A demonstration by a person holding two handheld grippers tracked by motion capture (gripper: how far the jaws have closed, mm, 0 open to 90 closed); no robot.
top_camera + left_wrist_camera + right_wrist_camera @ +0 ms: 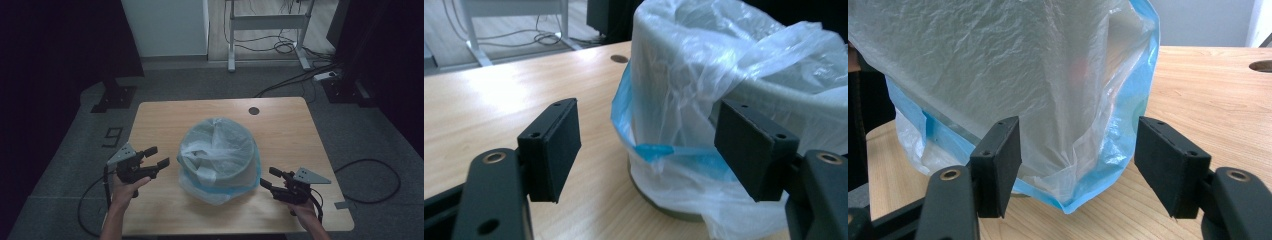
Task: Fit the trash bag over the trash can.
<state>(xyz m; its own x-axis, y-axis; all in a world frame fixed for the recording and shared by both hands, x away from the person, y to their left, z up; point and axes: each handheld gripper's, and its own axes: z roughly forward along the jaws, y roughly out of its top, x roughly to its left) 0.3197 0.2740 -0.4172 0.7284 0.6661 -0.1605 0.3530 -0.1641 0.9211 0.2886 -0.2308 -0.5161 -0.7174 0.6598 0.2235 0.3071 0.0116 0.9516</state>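
A round grey bin (220, 155) stands in the middle of the wooden table (280, 130), lined with a thin white plastic bag (216, 145) whose blue-edged rim (252, 172) hangs down outside the wall. My left gripper (156, 157) hovers to the bin's left, open, pointing at it with nothing between its pads. In the left gripper view the bin (774, 95) and bag (684, 75) lie just beyond the jaws. My right gripper (270, 178) is at the bin's lower right, open and empty. The bag's draped edge (1068, 150) hangs just past its pads (998, 165).
A round cable hole (254, 110) sits in the table near its far edge. Beyond the table are a desk frame (267, 30) and floor cables (300, 75). Bare tabletop lies on both sides of the bin.
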